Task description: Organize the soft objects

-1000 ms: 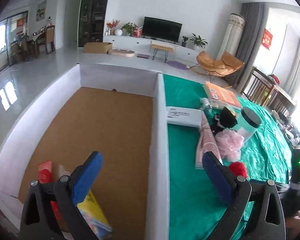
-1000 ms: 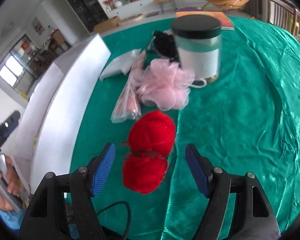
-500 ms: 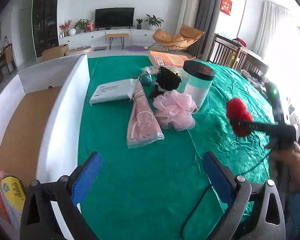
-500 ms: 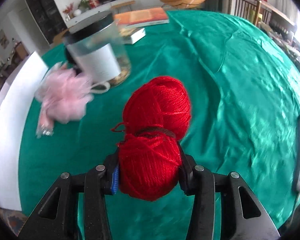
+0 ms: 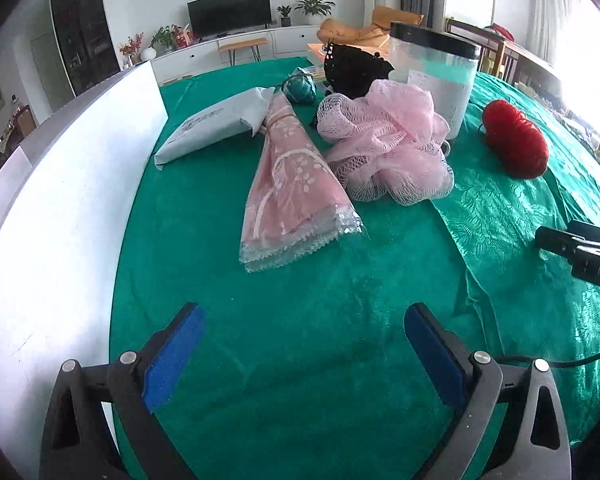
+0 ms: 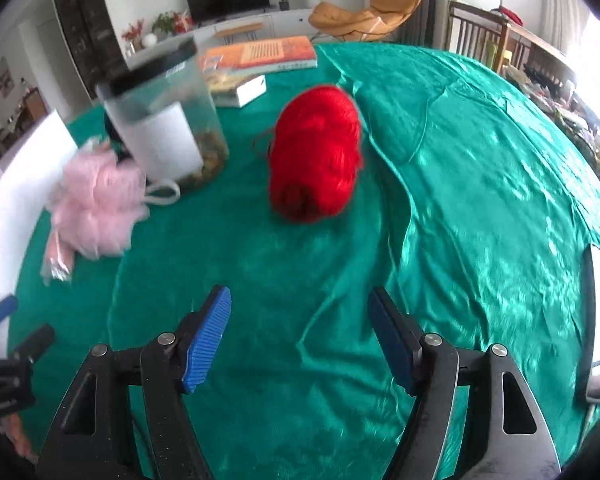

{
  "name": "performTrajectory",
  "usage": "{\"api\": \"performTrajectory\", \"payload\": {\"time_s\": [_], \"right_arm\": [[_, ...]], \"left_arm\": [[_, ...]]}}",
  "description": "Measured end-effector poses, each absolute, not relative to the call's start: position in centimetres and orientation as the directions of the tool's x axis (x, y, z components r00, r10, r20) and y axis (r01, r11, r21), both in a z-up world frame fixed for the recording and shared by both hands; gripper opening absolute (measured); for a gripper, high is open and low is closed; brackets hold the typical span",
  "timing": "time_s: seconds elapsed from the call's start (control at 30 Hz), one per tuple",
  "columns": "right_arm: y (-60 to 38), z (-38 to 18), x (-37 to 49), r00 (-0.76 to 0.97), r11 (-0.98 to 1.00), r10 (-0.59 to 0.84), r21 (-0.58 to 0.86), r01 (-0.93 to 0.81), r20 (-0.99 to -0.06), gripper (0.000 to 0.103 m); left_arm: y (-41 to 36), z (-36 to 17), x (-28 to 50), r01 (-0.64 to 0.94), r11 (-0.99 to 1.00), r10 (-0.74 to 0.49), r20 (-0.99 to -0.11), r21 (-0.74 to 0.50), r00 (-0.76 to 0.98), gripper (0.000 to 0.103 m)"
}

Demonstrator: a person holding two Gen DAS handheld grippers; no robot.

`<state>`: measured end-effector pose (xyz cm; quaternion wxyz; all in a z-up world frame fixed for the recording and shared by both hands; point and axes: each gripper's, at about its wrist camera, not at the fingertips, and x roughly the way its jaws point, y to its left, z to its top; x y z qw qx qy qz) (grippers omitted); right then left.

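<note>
A red yarn ball (image 6: 316, 152) lies on the green tablecloth (image 6: 480, 184), ahead of my open, empty right gripper (image 6: 300, 336); it also shows in the left wrist view (image 5: 514, 140). A pink mesh bath pouf (image 5: 384, 144) and a pink folded cloth in clear wrap (image 5: 292, 184) lie ahead of my open, empty left gripper (image 5: 300, 352). A black soft item (image 5: 354, 66) and a teal ball (image 5: 300, 88) lie behind them. The pouf also shows in the right wrist view (image 6: 96, 204).
A clear jar with a black lid (image 5: 436, 76) stands behind the pouf. A white packet (image 5: 216, 124) lies to the left of the cloth. The white box wall (image 5: 52, 208) runs along the left. Books (image 6: 260, 54) lie at the far edge.
My right gripper opened and let go of the red yarn ball, which now lies on the cloth to the right of the jar. My left gripper swung from the box toward the soft items.
</note>
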<state>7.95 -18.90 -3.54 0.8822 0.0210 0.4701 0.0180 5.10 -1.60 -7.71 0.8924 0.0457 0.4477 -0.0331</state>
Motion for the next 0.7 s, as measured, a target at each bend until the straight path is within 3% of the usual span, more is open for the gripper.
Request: {"api": "performTrajectory", "payload": {"time_s": [0.13, 0.33, 0.7], "right_arm": [[-16.9, -4.9, 6.8, 0.597, 0.997, -0.052, -0.077, -0.018, -0.801, 0.076], [-19.3, -5.4, 7.2, 0.598, 0.999, -0.013, 0.014, 0.041, -0.801, 0.087], [-19.7, -5.5, 7.4, 0.597, 0.999, -0.013, 0.011, 0.037, -0.802, 0.092]], "left_arm": [[-1.6, -8.2, 5.6, 0.105, 0.993, -0.015, -0.798, 0.061, 0.602, 0.1], [-0.6, -8.7, 6.3, 0.063, 0.998, -0.042, -0.802, -0.006, 0.595, 0.103], [-0.7, -8.8, 6.3, 0.059, 0.998, -0.038, -0.8, -0.003, 0.598, 0.103]]}}
